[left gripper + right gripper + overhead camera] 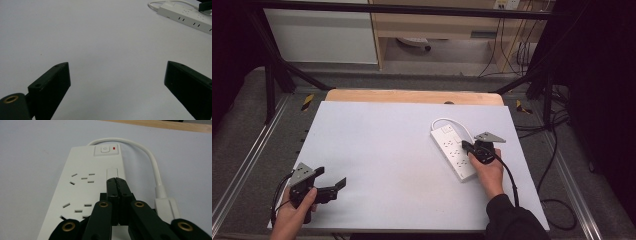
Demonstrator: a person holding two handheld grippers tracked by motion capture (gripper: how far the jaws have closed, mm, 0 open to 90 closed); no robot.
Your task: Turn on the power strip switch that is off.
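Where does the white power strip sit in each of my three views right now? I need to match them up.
High view: power strip lies right of centre on the white table, under the right tongs.
Left gripper view: power strip in the top right corner, far off.
Right gripper view: power strip runs up the middle, right tongs shut above it.
Shared landmark: its looping white cord.

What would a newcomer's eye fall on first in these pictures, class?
Most striking is the white power strip on the right half of the pale tabletop, its cable looping round from the switch end. The right gripper, jaws shut together, sits just over the strip. Near the front left corner, the left gripper rests with jaws wide apart.
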